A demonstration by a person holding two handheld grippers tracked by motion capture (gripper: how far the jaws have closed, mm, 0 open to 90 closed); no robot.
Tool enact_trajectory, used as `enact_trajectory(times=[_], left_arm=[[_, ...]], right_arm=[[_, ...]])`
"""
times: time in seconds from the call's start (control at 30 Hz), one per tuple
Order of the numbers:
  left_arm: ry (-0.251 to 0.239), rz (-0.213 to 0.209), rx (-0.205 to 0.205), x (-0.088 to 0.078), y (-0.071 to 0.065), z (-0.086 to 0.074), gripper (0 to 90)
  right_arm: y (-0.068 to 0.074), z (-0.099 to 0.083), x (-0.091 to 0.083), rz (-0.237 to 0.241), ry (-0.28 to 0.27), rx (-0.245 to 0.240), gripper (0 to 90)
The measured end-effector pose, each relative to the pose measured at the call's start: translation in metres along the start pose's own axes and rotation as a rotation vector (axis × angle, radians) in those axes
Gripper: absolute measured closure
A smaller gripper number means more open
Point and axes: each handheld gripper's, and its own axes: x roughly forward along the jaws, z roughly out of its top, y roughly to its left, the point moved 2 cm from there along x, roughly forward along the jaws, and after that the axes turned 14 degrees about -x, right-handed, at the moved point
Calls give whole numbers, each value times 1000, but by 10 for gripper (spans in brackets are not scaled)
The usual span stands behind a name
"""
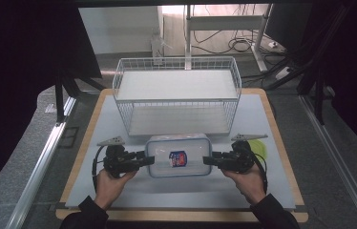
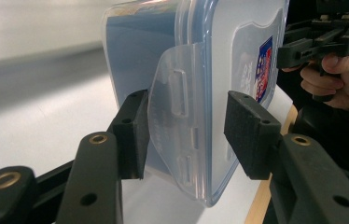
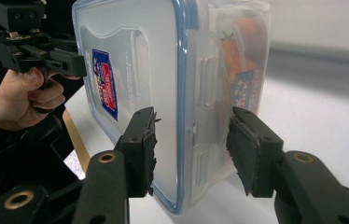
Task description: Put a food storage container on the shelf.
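Here we held a clear plastic container (image 1: 179,155) between our two grippers, one at each short end, over the near middle of the bench (image 1: 95,191). The container had a blue-rimmed lid and a small blue and red label (image 1: 178,159) on top. In the high view it sat just in front of the white wire basket (image 1: 176,95), with its far edge close to the basket's front wall.

Our left gripper (image 1: 141,160) came in from the left, held in our left hand (image 1: 112,183). In the left gripper view, the left gripper (image 2: 186,135) straddled the container's end where a lid flap (image 2: 177,116) hung down; one pad (image 2: 133,133) lay against the flap side, while the other pad (image 2: 249,133) stood by the lid face, and we could not tell whether it truly touched. Its jaws were partly spread around that end, pinching it as far as we could see.

Our right gripper (image 1: 212,161) came in from the right in our right hand (image 1: 248,183). In the right gripper view, the right gripper (image 3: 191,149) closed over the opposite end, one pad (image 3: 140,149) on the lid side and the other pad (image 3: 252,151) on the base side, both looking tight against the plastic.

A yellow-green round thing (image 1: 258,147) lay on the bench just behind the right gripper, partly hidden. Orange contents (image 3: 238,51) showed dimly through the container wall
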Motion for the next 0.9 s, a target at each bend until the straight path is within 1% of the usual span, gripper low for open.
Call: enact_trajectory(times=[0.03, 0.07, 0.1, 0.27, 0.37, 0.67, 0.9], left_arm=[[-5, -1, 4, -1, -1, 3, 516], [-5, -1, 4, -1, -1, 3, 515], [-12, -1, 10, -3, -4, 11, 515], [-34, 5, 33, -11, -16, 31, 515], [-43, 11, 50, -17, -22, 44, 515], [-62, 23, 65, -28, -31, 76, 515], [-77, 19, 65, -38, -35, 104, 515]], right_arm=[[0, 4, -1, -3, -4, -2, 533], [0, 4, -1, -3, -4, -2, 533], [0, 13, -4, -10, -13, -14, 532], [0, 35, -11, -16, -36, -36, 532], [-1, 47, -14, -10, -55, -36, 532], [-4, 80, -18, -8, -91, -49, 532], [-7, 110, -20, -13, -119, -58, 532]])
